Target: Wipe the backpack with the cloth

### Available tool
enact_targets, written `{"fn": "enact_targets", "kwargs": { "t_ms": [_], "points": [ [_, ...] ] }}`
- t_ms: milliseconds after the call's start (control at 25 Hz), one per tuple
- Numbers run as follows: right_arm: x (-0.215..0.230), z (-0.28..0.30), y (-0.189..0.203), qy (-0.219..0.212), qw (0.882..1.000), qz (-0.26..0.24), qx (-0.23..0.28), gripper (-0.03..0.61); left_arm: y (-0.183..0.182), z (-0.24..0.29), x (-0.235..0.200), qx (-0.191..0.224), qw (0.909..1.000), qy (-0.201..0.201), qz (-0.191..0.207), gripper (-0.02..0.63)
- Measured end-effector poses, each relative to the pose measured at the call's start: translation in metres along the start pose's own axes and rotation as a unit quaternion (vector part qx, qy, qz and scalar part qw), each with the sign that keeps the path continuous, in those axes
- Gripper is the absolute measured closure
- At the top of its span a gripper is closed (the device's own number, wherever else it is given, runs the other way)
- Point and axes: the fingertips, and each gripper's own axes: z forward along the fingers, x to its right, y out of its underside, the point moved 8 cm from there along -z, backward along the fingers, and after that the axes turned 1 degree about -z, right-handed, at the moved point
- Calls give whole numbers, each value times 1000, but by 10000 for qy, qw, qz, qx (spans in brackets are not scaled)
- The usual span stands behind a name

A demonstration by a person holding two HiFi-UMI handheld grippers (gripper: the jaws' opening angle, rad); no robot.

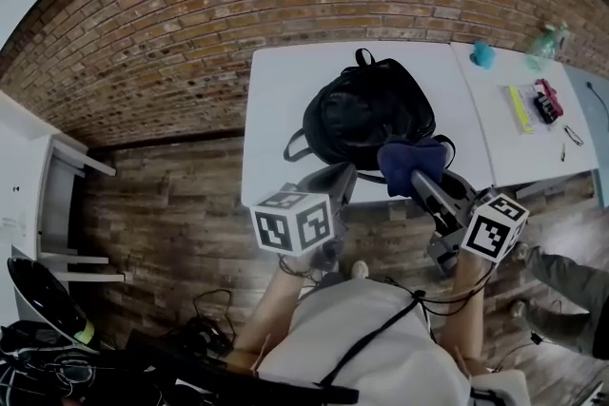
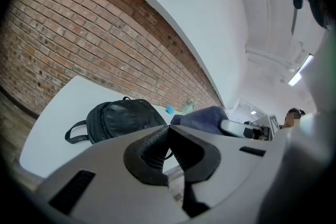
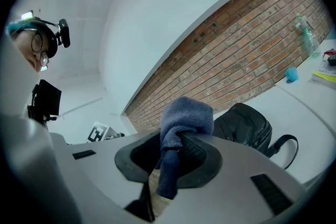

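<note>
Reaching forward from the person's body, both forearms are held side by side over the near edge of the white desk (image 1: pixel 281 100). The left gripper (image 1: pixel 343 172) is aimed at the near side of the black backpack (image 1: pixel 366 114), which lies around the middle of the desk, close to its near edge, with its carry loop turned to the far edge. The jaws of this gripper are seen pressed together at the tips, and nothing is held between them.

The right gripper (image 1: pixel 420 178) is raised beside the left one, nearer the desk's right edge. Its jaws are clamped on the dark blue cloth (image 1: pixel 416 159), which is bunched above the tips, with a tail hanging down between the jaws. From the head view the cloth is seen over the backpack's near right corner; whether the two touch cannot be told.

Black-and-white square markers are carried on the cube (image 1: pixel 293 225) of the left gripper and the cube (image 1: pixel 495 229) of the right. Small items are spread on a second desk (image 1: pixel 495 143) to the right; any print on them is too small to be read.
</note>
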Motion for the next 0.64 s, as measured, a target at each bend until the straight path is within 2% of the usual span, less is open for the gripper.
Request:
{"fn": "enact_targets", "kwargs": {
  "t_ms": [640],
  "points": [
    [1,7,4,48,9999,-30,-115,505,0,-4,-7,71,9999,-52,-67,611]
  ]
}}
